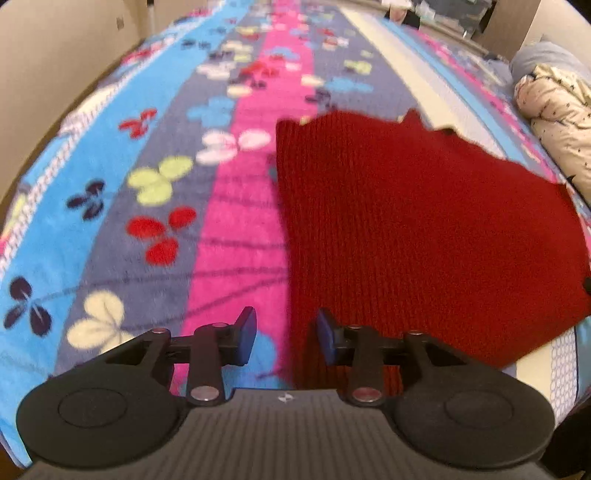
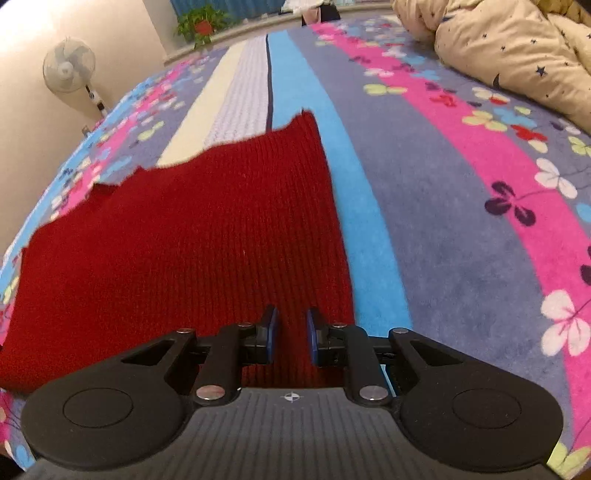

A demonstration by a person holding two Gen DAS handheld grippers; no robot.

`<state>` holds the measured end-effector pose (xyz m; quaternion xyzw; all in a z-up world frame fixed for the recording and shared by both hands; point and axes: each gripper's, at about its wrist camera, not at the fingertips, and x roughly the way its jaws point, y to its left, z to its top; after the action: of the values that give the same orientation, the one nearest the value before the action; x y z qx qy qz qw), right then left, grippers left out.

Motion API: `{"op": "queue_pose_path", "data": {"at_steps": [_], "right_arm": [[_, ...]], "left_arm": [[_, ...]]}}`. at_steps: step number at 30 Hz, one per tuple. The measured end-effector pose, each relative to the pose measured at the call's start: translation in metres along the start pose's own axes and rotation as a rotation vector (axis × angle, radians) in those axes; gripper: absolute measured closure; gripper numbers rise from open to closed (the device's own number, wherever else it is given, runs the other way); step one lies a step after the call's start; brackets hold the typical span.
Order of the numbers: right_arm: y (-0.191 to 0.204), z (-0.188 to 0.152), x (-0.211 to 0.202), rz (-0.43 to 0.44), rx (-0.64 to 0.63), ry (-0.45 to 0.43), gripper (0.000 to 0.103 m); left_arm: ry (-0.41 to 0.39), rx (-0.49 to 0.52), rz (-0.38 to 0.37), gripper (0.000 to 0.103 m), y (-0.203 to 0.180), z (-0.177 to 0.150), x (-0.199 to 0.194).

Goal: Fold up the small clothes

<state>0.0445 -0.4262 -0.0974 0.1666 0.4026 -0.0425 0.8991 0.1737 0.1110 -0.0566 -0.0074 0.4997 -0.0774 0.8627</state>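
Note:
A dark red knitted garment [image 1: 406, 229] lies flat on a bed with a flowered striped blanket [image 1: 147, 206]. My left gripper [image 1: 286, 334] is open and empty, low over the garment's near left edge. In the right wrist view the same red garment [image 2: 192, 236] fills the left and middle. My right gripper [image 2: 291, 334] is open with a narrower gap, over the garment's near right edge, nothing held between the pads.
A cream quilt with small stars [image 2: 509, 48] is bunched at the far right of the bed; it also shows in the left wrist view [image 1: 557, 122]. A standing fan [image 2: 70, 70] and a potted plant [image 2: 201, 24] stand beyond the bed.

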Motion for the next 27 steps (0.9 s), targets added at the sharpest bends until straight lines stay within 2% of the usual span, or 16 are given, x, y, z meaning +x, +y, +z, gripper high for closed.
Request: {"op": "queue_pose_path", "data": {"at_steps": [3, 8, 11, 15, 17, 20, 24, 25, 27], "right_arm": [[-0.005, 0.0, -0.008, 0.002, 0.02, -0.04, 0.085], [0.002, -0.008, 0.008, -0.046, -0.036, 0.044, 0.085], [0.014, -0.009, 0.008, -0.082, -0.111, 0.027, 0.085], [0.015, -0.004, -0.001, -0.073, -0.09, -0.044, 0.083], [0.013, -0.003, -0.001, -0.076, -0.088, -0.046, 0.082], [0.013, -0.009, 0.012, -0.095, -0.108, 0.025, 0.081], [0.02, -0.01, 0.009, -0.112, -0.15, 0.002, 0.081], [0.019, -0.009, 0.008, -0.108, -0.138, -0.006, 0.081], [0.016, -0.007, 0.003, -0.097, -0.11, -0.033, 0.081]], "left_arm": [[-0.06, -0.011, -0.028, 0.063, 0.001, 0.003, -0.013], [-0.096, -0.034, -0.045, 0.063, 0.002, 0.006, -0.018], [-0.11, -0.032, -0.053, 0.063, 0.001, 0.007, -0.019], [-0.142, -0.018, -0.082, 0.063, -0.002, 0.008, -0.024], [-0.152, -0.006, -0.102, 0.063, -0.005, 0.007, -0.025], [-0.122, 0.016, -0.101, 0.063, -0.009, 0.007, -0.019], [0.053, 0.058, 0.018, 0.062, -0.012, 0.0, 0.012], [0.062, 0.056, 0.041, 0.059, -0.011, -0.001, 0.015], [0.01, 0.033, 0.031, 0.059, -0.009, 0.003, 0.006]]}}
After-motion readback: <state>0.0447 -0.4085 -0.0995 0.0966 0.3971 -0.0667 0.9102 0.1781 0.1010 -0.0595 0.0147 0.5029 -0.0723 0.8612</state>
